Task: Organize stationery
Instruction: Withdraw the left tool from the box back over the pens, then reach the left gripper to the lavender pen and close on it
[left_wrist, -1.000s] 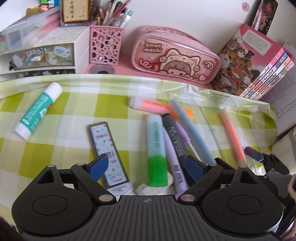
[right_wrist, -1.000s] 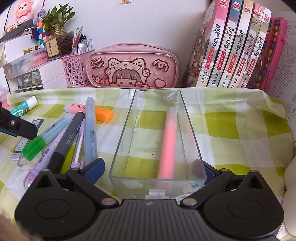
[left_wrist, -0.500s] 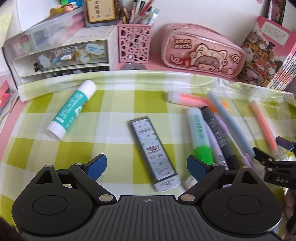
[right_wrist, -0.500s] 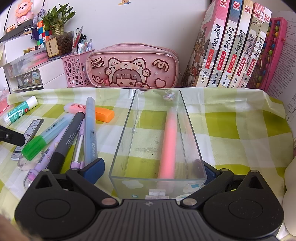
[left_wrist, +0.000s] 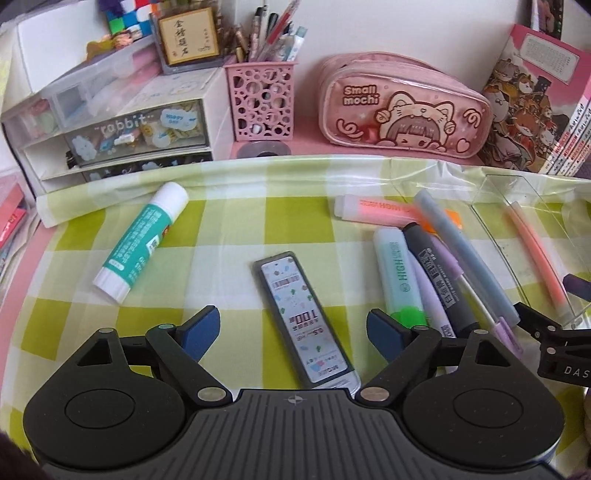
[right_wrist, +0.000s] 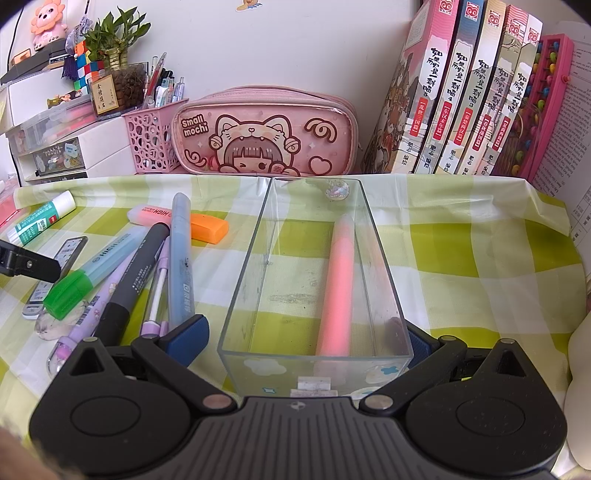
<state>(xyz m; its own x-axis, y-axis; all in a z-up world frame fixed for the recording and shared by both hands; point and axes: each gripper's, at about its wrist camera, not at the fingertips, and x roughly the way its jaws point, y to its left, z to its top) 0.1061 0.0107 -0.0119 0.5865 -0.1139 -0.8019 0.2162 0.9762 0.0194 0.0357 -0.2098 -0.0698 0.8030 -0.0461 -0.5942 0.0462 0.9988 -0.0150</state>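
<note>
Green-checked tablecloth (left_wrist: 229, 236) under scattered pens (left_wrist: 439, 266), white wall (right_wrist: 295, 48) behind.

We see the lead case (left_wrist: 306, 321) lying on the counter (left_wrist: 229, 236), between the glue stick (left_wrist: 142, 238) on its left and a heap of pens (left_wrist: 439, 266) on its right. Further right stands the clear box (right_wrist: 314, 280), with one pen (right_wrist: 338, 280) inside it. Behind them all lies the pencil pouch (left_wrist: 402, 110).

Bare cloth (left_wrist: 229, 236) lies between glue stick (left_wrist: 142, 240) and lead case (left_wrist: 304, 319).
</note>
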